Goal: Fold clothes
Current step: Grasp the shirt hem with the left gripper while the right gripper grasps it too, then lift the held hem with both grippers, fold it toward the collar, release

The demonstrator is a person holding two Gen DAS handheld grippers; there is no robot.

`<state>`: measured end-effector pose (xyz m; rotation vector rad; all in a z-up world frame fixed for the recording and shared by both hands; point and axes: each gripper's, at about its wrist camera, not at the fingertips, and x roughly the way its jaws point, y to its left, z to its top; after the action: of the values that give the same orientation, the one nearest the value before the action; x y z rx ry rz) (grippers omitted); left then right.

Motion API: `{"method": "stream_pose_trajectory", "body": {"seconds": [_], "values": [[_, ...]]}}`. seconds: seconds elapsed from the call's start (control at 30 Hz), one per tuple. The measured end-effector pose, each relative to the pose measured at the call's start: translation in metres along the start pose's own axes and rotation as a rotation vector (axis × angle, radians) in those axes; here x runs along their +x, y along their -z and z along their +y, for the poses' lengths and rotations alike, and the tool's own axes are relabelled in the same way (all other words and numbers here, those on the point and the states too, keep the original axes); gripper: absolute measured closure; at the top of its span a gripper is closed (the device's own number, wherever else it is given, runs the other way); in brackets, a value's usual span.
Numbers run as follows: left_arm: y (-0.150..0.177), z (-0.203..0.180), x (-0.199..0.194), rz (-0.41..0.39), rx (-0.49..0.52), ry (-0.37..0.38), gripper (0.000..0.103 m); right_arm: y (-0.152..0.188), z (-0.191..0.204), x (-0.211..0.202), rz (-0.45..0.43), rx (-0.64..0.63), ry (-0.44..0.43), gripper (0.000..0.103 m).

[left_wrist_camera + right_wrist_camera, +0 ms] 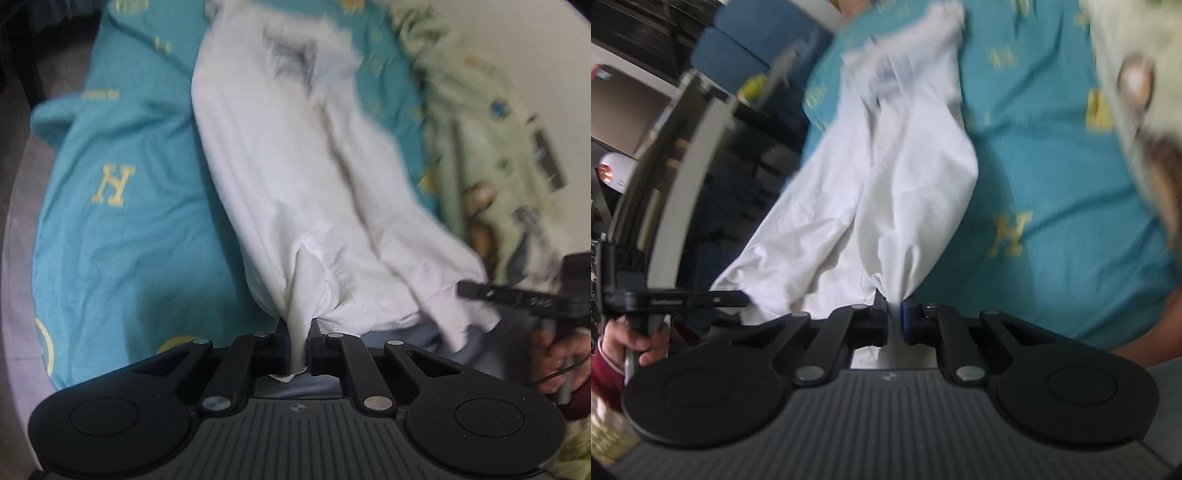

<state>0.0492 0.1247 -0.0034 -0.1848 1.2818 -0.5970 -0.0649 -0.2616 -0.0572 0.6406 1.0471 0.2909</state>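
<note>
Both views are blurred, the print on the white shirt [295, 177] unreadable; left gripper [298, 325] and right gripper [895, 306] each pinch its near edge, cloth trailing far over the teal sheet [122, 221].

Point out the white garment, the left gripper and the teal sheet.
white garment [295, 177], left wrist view, middle of the cloth.
left gripper [298, 332], left wrist view, midway between fingertips, shut on a bunched edge.
teal sheet [1052, 166], right wrist view, bare printed area.
</note>
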Motion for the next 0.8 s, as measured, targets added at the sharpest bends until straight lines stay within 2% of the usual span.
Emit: {"method": "stream_pose_trajectory", "body": {"seconds": [0.13, 0.27, 0.37, 0.5, 0.67, 0.8], "values": [[0.023, -0.032, -0.056, -0.142, -0.003, 0.054, 0.096, -0.002, 0.017, -0.044, -0.097, -0.056, -0.01, 0.093], [0.07, -0.057, -0.098, -0.227, 0.005, 0.103, 0.098, 0.018, 0.026, -0.081, -0.157, -0.108, -0.02, 0.093], [0.111, -0.065, -0.112, -0.26, -0.011, 0.174, 0.098, 0.039, 0.023, -0.107, -0.178, -0.105, -0.042, 0.093], [0.155, -0.073, -0.109, -0.289, -0.008, 0.206, 0.099, 0.059, 0.005, -0.122, -0.183, -0.073, -0.019, 0.093], [0.159, -0.074, -0.096, -0.362, 0.012, 0.23, 0.099, 0.052, 0.005, -0.124, -0.239, -0.053, -0.021, 0.092], [0.129, -0.07, -0.096, -0.437, -0.011, 0.247, 0.099, 0.028, 0.004, -0.116, -0.309, -0.07, -0.011, 0.092]]}}
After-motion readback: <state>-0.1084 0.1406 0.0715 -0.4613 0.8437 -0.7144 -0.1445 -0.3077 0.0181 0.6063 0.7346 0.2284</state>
